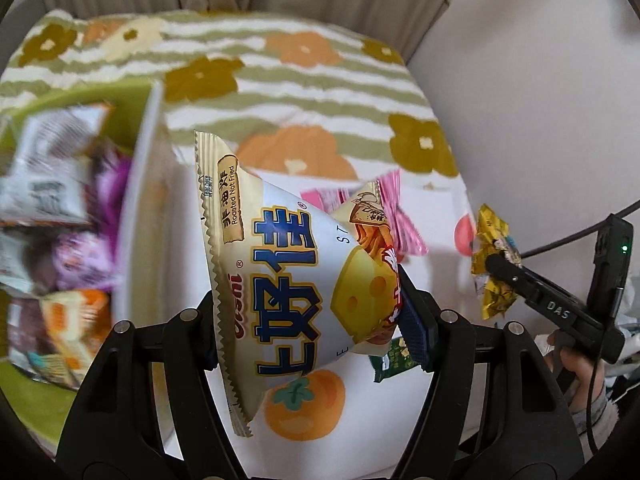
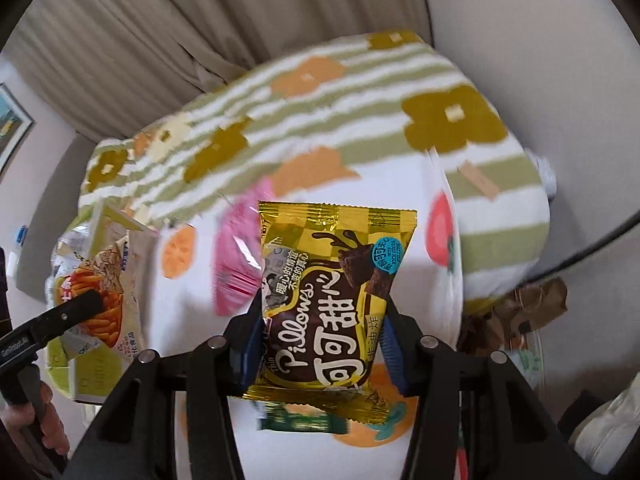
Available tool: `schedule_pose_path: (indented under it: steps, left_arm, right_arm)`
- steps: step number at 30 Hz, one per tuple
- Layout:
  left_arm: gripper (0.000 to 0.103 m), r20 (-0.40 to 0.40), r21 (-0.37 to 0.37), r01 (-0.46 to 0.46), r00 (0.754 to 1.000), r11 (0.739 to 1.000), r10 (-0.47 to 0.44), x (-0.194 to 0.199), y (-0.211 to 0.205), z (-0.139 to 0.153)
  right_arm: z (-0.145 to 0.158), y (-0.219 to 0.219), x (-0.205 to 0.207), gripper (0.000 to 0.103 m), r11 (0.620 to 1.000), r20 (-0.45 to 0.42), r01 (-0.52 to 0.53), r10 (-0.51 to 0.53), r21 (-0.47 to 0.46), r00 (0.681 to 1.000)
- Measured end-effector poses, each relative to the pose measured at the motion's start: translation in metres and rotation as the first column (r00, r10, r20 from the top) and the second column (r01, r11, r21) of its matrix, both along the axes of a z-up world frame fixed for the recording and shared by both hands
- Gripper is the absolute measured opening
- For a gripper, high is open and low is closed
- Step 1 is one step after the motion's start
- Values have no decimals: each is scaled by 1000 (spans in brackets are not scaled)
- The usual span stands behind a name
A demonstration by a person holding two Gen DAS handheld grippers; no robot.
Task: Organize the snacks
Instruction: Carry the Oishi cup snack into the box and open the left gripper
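At the bottom of the left wrist view the left gripper (image 1: 312,320) is clamped on one white cheese snack bag (image 1: 280,272), its two fingers pressing the bag's sides at the frame's centre. Under it, one small green packet (image 1: 390,362) lies on the white fruit-print cloth (image 1: 424,400). Further up, one pink packet (image 1: 394,210) rests on the same cloth. At the left edge a white-walled bin (image 1: 140,184) holds several blurred packets, too smeared to count.

In the right wrist view the right gripper (image 2: 320,344) pinches one yellow Pillows cocoa bag (image 2: 332,296), held upright mid-frame, both fingers tight against its lower sides. The green packet (image 2: 304,420) shows beneath it, the pink one (image 2: 236,264) beyond. Behind everything lies one striped flower blanket (image 1: 280,80), then beige curtains (image 2: 160,32) along the top.
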State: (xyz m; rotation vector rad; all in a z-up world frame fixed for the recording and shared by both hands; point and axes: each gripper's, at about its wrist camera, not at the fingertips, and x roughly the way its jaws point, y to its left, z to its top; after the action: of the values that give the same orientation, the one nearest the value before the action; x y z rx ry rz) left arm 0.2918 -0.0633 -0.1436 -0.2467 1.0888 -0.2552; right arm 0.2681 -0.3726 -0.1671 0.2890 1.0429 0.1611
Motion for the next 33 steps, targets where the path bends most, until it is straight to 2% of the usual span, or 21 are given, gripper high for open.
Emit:
schedule_pose_path:
  steps: [6,13,20,27,30,32,33]
  left_arm:
    - [65,75,24,-76,994,997,74,-15,59,42]
    - [65,93,46,-168,982,985,163,-31,143,62]
    - [65,47,50,-193,981,980,191,-50,213,51]
    - [66,-32,24,-126,991,992,127,-57,254,17]
    - [82,-62,28,-61,996,998,62,-55,258,5]
    - [102,-54,76,-43,997,996,47,-58,263,0]
    - [103,-46,91,-40,998,995,44,-60,267,-1]
  right_arm:
    - [54,52,-3,47,996,124,-90,86,23,988]
    - [82,147,-5,47,969,184,-239,224,64,957]
    - [84,233,-11,47,935,186,-348,330,71,925]
    - [74,295,-21,47,923,155,-380,368,58,917]
    - [69,310,-25,47,928,140,-369,359,49,923]
    - [66,318,-28,47,933,128,-356,348,45,929]
    - [63,323,-30,47,937,121,-348,340,43,932]
